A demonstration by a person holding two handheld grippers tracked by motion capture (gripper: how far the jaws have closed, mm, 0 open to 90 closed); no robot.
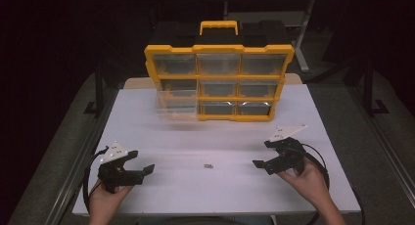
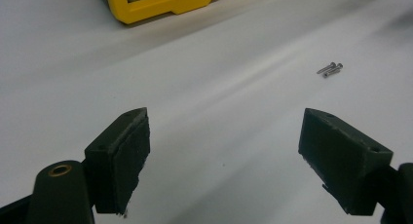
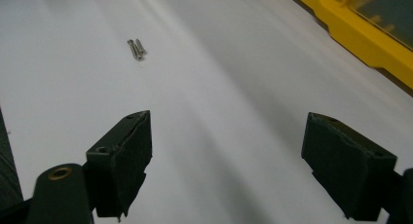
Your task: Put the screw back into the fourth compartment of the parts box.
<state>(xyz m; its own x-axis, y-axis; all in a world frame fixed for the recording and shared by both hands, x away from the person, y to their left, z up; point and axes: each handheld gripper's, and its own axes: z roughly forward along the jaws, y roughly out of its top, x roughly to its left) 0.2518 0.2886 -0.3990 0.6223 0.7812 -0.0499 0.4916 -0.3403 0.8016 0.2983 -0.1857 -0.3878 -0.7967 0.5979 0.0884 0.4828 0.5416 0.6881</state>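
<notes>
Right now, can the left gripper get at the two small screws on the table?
Probably yes: the left gripper is open, and bare table lies between it and the screws.

A drawer organizer (image 1: 219, 83) stands upright at the far middle of the table (image 1: 161, 195). Two small screws (image 1: 208, 166) lie side by side, touching, on the table's near middle. The left gripper (image 1: 139, 162) sits left of them, the right gripper (image 1: 262, 154) right, each well apart.
</notes>
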